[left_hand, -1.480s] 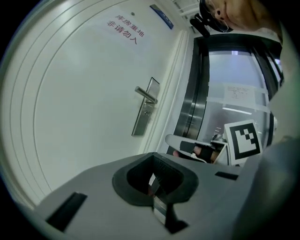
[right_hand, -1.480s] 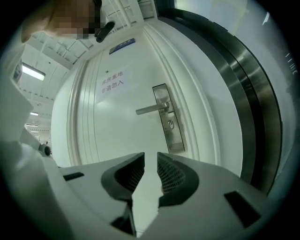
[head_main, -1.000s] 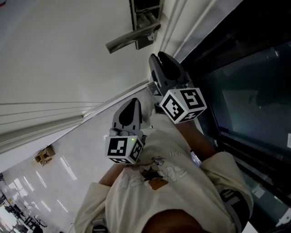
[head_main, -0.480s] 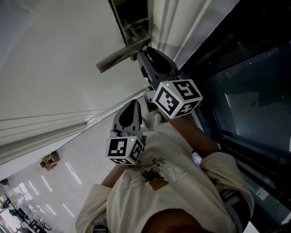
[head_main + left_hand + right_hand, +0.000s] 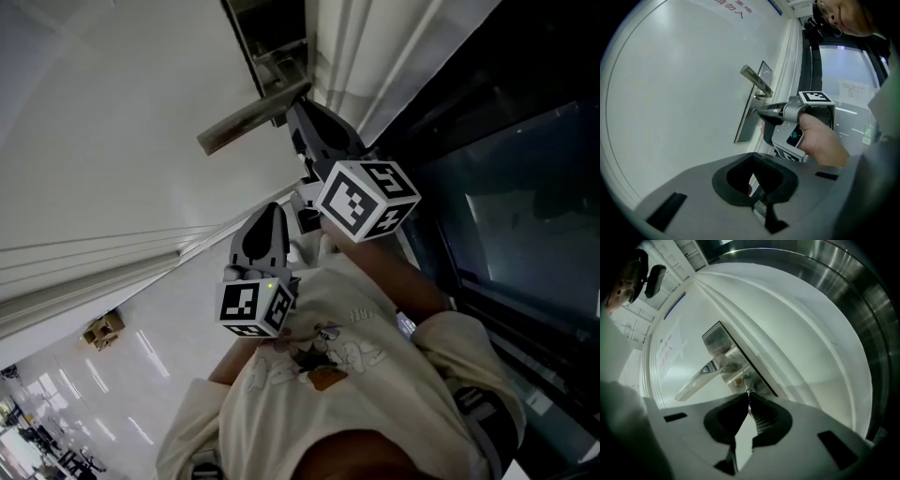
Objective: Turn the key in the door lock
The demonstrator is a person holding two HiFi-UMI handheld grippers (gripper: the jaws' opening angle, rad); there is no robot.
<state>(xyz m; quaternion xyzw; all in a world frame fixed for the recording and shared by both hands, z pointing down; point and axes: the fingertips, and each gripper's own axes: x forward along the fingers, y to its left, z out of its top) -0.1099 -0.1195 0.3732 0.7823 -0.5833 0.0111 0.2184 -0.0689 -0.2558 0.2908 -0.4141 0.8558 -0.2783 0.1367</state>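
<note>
- Where I look down from the head camera, the person's cream shirt [image 5: 356, 394] fills the bottom edge, with both tools raised ahead of it.
- I see my left claw [image 5: 759, 201] closed tip to tip with nothing in it, held back from the door and well apart from the lock.
- Further out, a hand [image 5: 822, 140] grips the other tool.
- My right claw [image 5: 749, 397] is pinched narrow onto the key [image 5: 751, 391]; only a small metal end shows at the tips.
- The key sits in the lock plate [image 5: 749, 117], just under the handle [image 5: 248, 117].
- The handle sticks out from the white door [image 5: 670, 93] behind it.
</note>
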